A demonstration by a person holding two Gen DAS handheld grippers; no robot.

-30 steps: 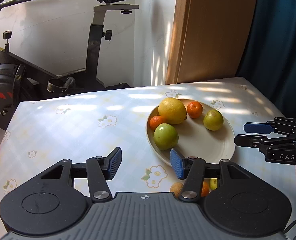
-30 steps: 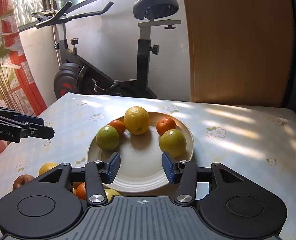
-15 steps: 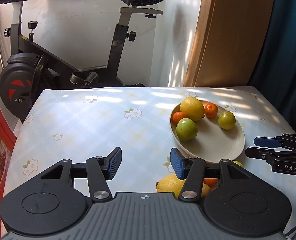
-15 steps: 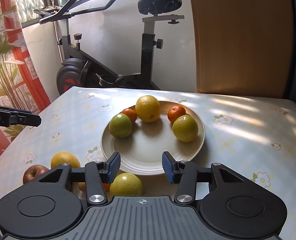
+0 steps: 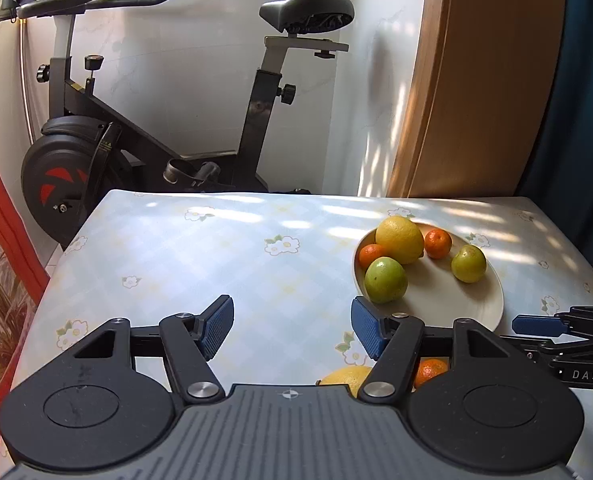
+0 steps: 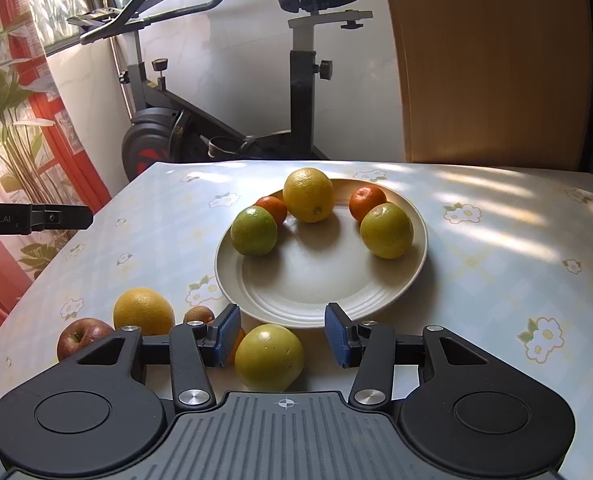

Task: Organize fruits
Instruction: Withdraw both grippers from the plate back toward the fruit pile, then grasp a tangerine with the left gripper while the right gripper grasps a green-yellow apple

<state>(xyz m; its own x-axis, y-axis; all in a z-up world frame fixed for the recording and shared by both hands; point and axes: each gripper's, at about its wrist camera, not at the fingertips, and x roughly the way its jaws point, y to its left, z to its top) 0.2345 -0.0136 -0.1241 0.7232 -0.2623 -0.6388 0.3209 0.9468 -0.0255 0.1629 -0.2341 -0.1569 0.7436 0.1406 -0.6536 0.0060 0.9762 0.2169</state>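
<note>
My left gripper (image 5: 292, 330) is opening over bare tablecloth (image 5: 216, 256), nothing between its pads; my right gripper (image 6: 282, 334) hangs parted, gripping nothing, above a yellow-green fruit (image 6: 269, 356) lying just beside the plate (image 6: 316, 292) holding five fruits

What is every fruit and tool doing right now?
Left tool: opening, nothing between its fingers.
Right tool: open, holding nothing.
Plate: holds five fruits.
Big yellow citrus: on the plate.
Yellow-green fruit: on the table, not gripped.
Apple: on the table.
Orange: on the table.
</note>
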